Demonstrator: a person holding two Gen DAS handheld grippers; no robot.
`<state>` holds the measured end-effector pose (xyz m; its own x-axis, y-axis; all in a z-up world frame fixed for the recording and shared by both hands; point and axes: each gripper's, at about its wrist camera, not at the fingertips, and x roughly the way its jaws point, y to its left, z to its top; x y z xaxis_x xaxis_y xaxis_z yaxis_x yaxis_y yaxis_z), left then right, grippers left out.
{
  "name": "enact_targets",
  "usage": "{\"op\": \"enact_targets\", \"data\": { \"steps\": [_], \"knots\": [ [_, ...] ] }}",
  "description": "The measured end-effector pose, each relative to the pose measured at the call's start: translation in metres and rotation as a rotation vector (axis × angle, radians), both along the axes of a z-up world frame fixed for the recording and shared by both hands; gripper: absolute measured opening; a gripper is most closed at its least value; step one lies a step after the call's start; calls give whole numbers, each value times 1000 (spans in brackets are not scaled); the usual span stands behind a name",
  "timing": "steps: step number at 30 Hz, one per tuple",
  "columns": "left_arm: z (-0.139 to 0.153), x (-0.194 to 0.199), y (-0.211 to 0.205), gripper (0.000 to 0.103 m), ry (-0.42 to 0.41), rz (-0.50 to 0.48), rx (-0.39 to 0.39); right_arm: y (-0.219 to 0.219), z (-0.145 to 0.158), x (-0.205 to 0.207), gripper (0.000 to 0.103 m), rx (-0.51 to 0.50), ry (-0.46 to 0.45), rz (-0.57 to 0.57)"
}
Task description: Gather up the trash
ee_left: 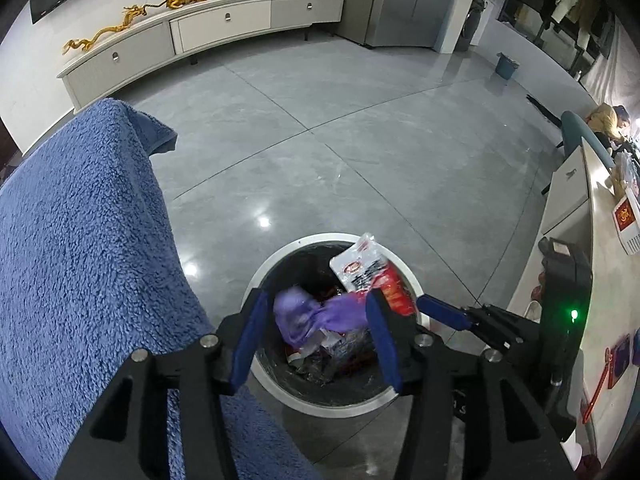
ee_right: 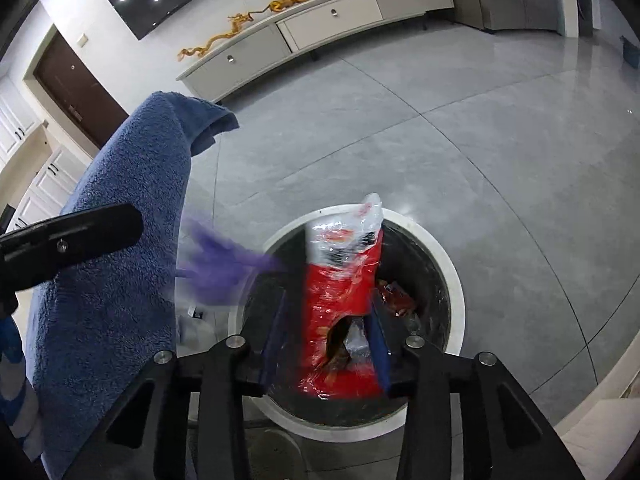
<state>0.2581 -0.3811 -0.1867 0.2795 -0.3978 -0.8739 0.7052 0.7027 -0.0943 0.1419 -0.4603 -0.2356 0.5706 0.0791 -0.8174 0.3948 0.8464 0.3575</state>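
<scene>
Beside the bin (ee_left: 262,376) with its smooth white rim, my blue towel (ee_left: 80,240) looks thick and nubbly. The red wrapper (ee_right: 340,300) above it is crinkly glossy plastic; the grey floor (ee_left: 340,140) around it shines.

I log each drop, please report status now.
Left gripper open, blurred purple glove falling into round white-rimmed bin. Right gripper holds red plastic wrapper. Blue towel alongside.
</scene>
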Motion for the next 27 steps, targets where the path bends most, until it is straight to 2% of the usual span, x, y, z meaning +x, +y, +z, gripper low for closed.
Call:
{"op": "enact_targets", "data": {
  "steps": [5,11,19,26,27],
  "knots": [
    [3,-1,3,50,-15,21,-6,2,-1,-6,43,-21,19,-1],
    [20,-15,19,50,-95,53,-48,5,9,-21,44,-48,22,-15],
    [44,-35,66,50,-173,130,-98,23,50,-37,57,-123,-31,-39],
    [66,-48,123,50,-249,214,-135,59,93,-43,71,-194,-101,-11],
    [68,-50,131,54,-257,228,-137,64,97,-44,73,-202,-109,-7]
  ]
}}
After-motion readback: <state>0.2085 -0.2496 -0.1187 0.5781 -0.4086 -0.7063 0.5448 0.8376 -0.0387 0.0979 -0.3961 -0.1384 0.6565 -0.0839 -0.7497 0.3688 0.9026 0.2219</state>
